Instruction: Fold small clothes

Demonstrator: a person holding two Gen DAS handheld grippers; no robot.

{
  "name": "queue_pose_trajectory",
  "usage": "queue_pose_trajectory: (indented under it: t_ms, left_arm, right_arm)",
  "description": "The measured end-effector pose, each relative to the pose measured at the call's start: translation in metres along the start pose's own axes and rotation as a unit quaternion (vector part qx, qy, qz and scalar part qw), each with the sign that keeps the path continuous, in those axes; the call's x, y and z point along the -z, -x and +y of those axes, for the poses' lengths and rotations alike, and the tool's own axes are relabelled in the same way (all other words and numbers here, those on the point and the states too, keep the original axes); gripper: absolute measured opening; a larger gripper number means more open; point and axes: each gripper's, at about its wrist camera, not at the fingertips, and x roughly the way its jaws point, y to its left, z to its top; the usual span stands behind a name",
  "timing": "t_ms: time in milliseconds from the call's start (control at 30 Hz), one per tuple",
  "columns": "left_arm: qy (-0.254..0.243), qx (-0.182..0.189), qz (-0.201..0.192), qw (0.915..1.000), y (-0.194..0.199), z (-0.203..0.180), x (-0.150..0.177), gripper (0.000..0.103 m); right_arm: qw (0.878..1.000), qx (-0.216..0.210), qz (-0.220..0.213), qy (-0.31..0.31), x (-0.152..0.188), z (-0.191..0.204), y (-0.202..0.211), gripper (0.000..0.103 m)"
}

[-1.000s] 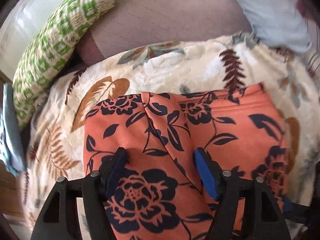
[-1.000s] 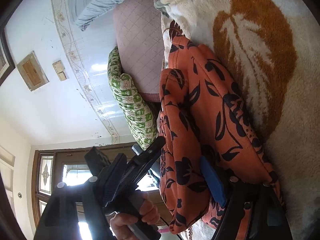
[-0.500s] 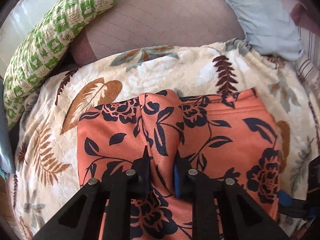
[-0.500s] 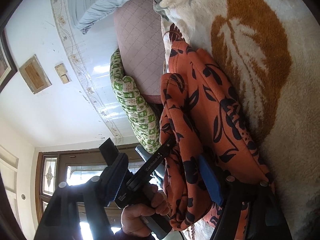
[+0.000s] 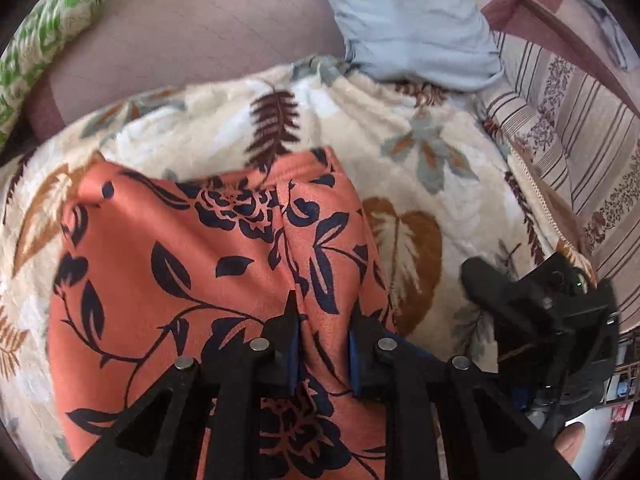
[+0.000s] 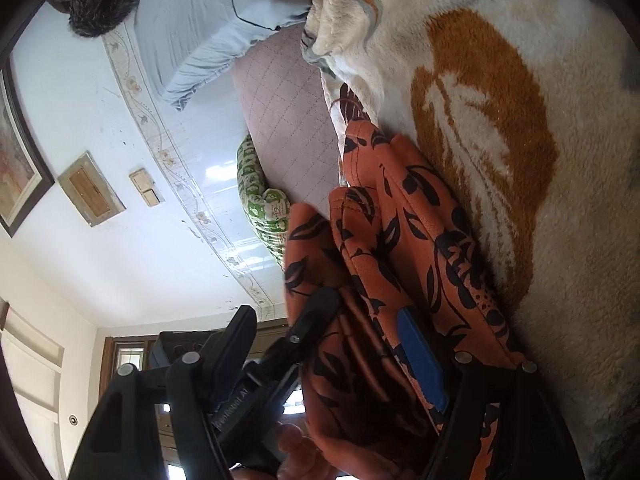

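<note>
An orange garment with dark navy flowers (image 5: 180, 264) lies on a cream leaf-print blanket (image 5: 400, 128). My left gripper (image 5: 324, 320) points steeply down and pinches a raised fold of it between its blue pads; its jaws are opening slightly, with the cloth still pressed between them. In the right wrist view the garment (image 6: 420, 216) stands bunched in layers. My right gripper (image 6: 324, 320) is level and wide open; its blue pad (image 6: 420, 360) lies against the cloth's side. The left gripper (image 6: 296, 340) sits between the right one's fingers. The right gripper (image 5: 540, 312) shows over the blanket.
A green patterned pillow (image 5: 48, 20) and a mauve quilted cushion (image 5: 192, 52) lie behind the blanket. A light blue cloth (image 5: 408, 20) lies at the back right, with a striped sheet (image 5: 580, 140) beyond. A hand (image 6: 300, 452) grips the left tool.
My left gripper went from wide open to closed on a fold of the orange garment, then carried it to the right. The right gripper stayed open and nearly still.
</note>
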Motion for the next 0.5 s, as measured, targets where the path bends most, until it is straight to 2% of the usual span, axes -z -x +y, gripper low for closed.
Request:
queue_pose_trajectory:
  t_ms: [33, 67, 100, 133, 167, 233, 267, 333, 400, 500]
  left_arm:
    - [0.014, 0.002, -0.001, 0.9999, -0.007, 0.005, 0.003, 0.021]
    - [0.033, 0.022, -0.008, 0.9992, -0.008, 0.011, 0.006, 0.024]
    - [0.054, 0.052, -0.014, 0.9971, -0.005, 0.019, 0.007, 0.027]
    - [0.07, 0.085, -0.015, 0.9938, 0.001, 0.025, 0.008, 0.036]
    - [0.079, 0.112, -0.018, 0.9905, 0.009, 0.03, 0.009, 0.042]
    - [0.072, 0.141, -0.045, 0.9863, 0.035, 0.037, 0.011, 0.046]
    - [0.065, 0.14, -0.065, 0.9859, 0.05, 0.043, 0.013, 0.055]
    - [0.063, 0.096, -0.093, 0.989, 0.074, 0.058, 0.017, 0.068]
    - [0.069, 0.043, -0.095, 0.9922, 0.086, 0.08, 0.024, 0.069]
    - [0.108, 0.03, -0.086, 0.99, 0.092, 0.123, 0.044, 0.069]
  right_arm:
    - [1.0, 0.002, -0.002, -0.004, -0.001, -0.002, 0.001, 0.076]
    - [1.0, 0.001, -0.003, -0.007, -0.002, -0.003, 0.001, 0.076]
    - [1.0, 0.003, -0.004, -0.009, -0.002, -0.004, 0.001, 0.076]
    - [1.0, 0.007, -0.005, -0.008, -0.002, -0.004, -0.002, 0.076]
    - [1.0, 0.014, -0.007, -0.004, -0.003, -0.003, -0.002, 0.076]
    - [0.999, 0.044, -0.013, 0.017, -0.004, 0.002, -0.004, 0.078]
    - [0.999, 0.049, -0.01, 0.022, -0.004, 0.002, -0.006, 0.078]
    - [0.998, 0.06, -0.007, 0.026, -0.004, 0.002, -0.011, 0.078]
    - [0.996, 0.076, -0.002, 0.041, -0.003, 0.007, -0.015, 0.078]
    - [0.991, 0.109, 0.013, 0.07, 0.002, 0.016, -0.022, 0.079]
